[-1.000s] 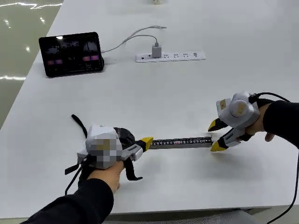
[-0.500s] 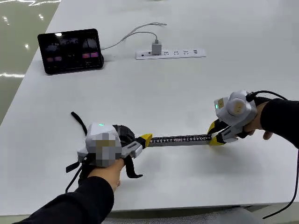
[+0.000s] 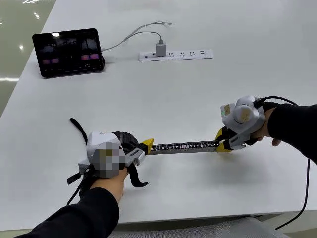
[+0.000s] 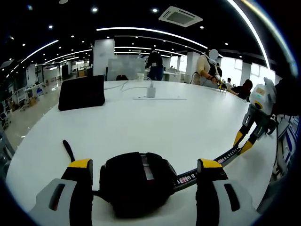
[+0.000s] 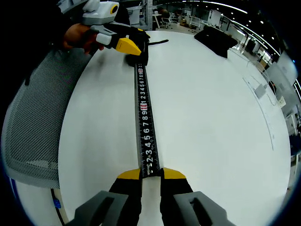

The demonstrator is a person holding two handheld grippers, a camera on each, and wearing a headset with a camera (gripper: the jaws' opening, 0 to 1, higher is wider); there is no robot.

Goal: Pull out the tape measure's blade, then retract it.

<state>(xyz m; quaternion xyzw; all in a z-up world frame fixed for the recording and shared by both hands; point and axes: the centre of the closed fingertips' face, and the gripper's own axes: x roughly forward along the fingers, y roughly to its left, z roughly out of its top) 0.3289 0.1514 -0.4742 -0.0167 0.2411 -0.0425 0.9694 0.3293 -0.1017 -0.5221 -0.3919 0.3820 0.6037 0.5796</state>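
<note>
A black tape measure case (image 3: 124, 143) rests on the white table (image 3: 188, 99), with my left gripper (image 3: 138, 149) shut on it. In the left gripper view the case (image 4: 136, 181) sits tight between the yellow-tipped jaws of the left gripper (image 4: 144, 167). The blade (image 3: 183, 146) is drawn out to the right, flat along the table. My right gripper (image 3: 219, 146) is shut on the blade's end. In the right gripper view the numbered blade (image 5: 143, 113) runs from the right gripper (image 5: 150, 174) up to the case (image 5: 139, 57).
A dark tablet (image 3: 68, 51) stands at the back left. A white power strip (image 3: 176, 54) with a charger and cable lies behind the work. A black strap (image 3: 77, 129) trails left of the case. The table's front edge is near, with a mesh chair (image 5: 33, 132) below.
My right gripper, open around the blade's end a second ago, has shut on it. The left gripper keeps hold of the case. The head camera has shifted a little.
</note>
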